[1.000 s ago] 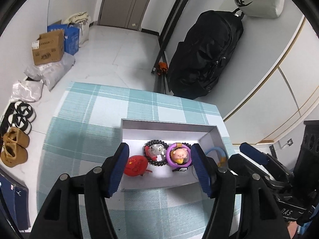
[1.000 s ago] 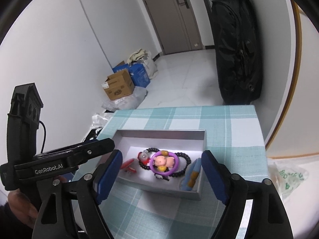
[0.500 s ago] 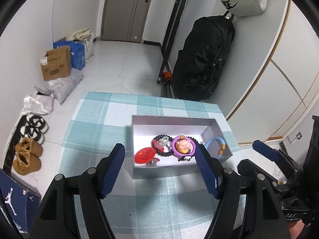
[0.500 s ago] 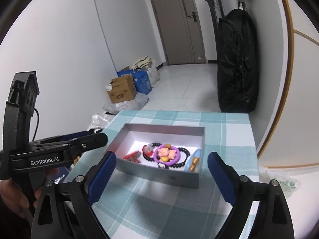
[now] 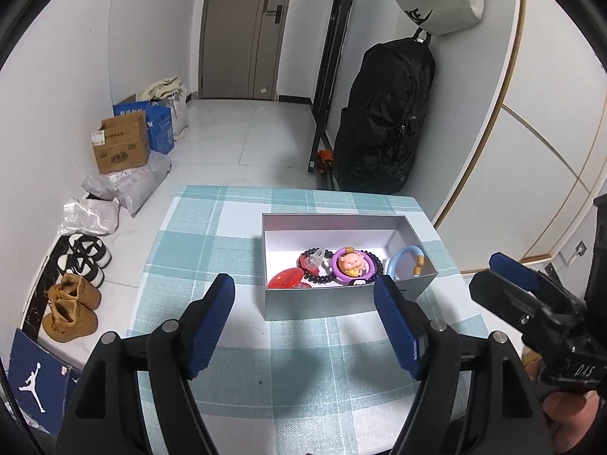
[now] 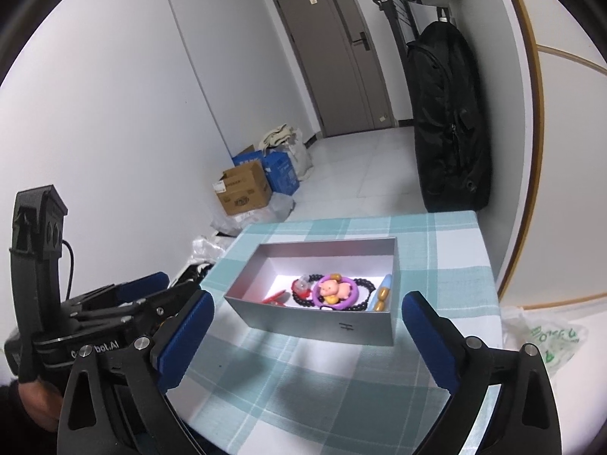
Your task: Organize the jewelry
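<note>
A grey open box (image 5: 334, 301) (image 6: 303, 322) stands on the teal checked tablecloth. Inside lie a purple ring with a pink pig (image 5: 351, 265) (image 6: 334, 290), a black bead bracelet (image 5: 322, 276) (image 6: 364, 284), a red round piece (image 5: 285, 278) (image 6: 275, 297) and a blue-and-amber bangle (image 5: 408, 263) (image 6: 383, 292). My left gripper (image 5: 303, 326) is open and empty, back from the box's near wall. My right gripper (image 6: 307, 341) is open and empty, also short of the box. Each gripper shows at the edge of the other's view.
The table (image 5: 288, 371) ends just right of the box, near a white wall. A black bag (image 5: 383, 113) stands behind the table. Cardboard boxes (image 5: 119, 148), parcels and shoes (image 5: 70, 307) lie on the floor to the left. A plastic bag (image 6: 546, 337) lies right.
Both grippers have pulled back and up from the box, which now looks smaller and farther. The items in the box have not moved. Both stay open.
</note>
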`<control>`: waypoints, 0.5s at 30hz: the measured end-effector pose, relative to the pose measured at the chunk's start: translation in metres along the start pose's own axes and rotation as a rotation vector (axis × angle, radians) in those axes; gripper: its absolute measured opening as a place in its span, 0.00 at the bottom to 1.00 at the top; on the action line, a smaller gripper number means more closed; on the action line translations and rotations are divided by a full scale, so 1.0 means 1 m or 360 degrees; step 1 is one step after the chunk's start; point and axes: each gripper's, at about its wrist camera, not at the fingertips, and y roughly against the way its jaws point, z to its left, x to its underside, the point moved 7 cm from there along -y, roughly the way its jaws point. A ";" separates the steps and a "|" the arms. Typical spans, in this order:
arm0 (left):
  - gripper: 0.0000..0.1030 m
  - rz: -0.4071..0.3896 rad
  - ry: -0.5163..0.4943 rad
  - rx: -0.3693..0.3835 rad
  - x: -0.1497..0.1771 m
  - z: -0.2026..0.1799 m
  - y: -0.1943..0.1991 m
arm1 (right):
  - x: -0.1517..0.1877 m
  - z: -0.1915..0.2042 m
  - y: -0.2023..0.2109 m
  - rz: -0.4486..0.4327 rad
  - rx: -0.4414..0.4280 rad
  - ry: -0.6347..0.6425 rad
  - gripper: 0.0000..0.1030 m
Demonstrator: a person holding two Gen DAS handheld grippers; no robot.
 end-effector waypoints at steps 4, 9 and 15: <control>0.70 -0.0029 -0.0012 -0.0004 0.000 -0.002 0.004 | 0.001 0.001 0.004 -0.0019 -0.0003 -0.0003 1.00; 0.70 -0.0027 0.0001 -0.0005 0.002 0.000 0.005 | 0.002 0.001 0.004 -0.0018 0.0002 0.0008 1.00; 0.70 -0.0023 0.0005 -0.0013 0.002 0.000 0.005 | 0.004 0.000 0.004 -0.0015 0.0015 0.0012 1.00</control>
